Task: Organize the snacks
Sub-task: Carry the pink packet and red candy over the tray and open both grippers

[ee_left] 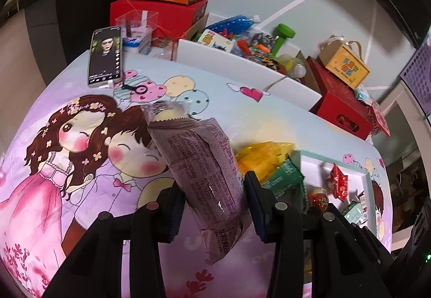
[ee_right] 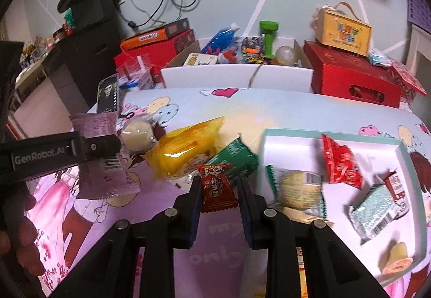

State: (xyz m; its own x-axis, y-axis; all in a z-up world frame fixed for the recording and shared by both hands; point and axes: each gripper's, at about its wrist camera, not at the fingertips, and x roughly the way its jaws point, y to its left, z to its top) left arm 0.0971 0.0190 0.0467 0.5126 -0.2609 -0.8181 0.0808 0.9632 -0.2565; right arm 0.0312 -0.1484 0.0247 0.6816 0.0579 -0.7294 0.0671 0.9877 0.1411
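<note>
Carrying looks like the step in hand: left tongs (ee_left: 214, 191) clamp a purple snack packet (ee_left: 204, 176), right tongs (ee_right: 219, 191) pinch a small red candy (ee_right: 216, 187) above the worktop (ee_right: 269, 106), both seemingly needing release over the white tray (ee_right: 285, 147).

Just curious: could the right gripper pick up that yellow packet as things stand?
Probably not yet: the right gripper is already shut on a small red candy. The yellow packet lies uncovered just ahead, so the path looks free.
</note>
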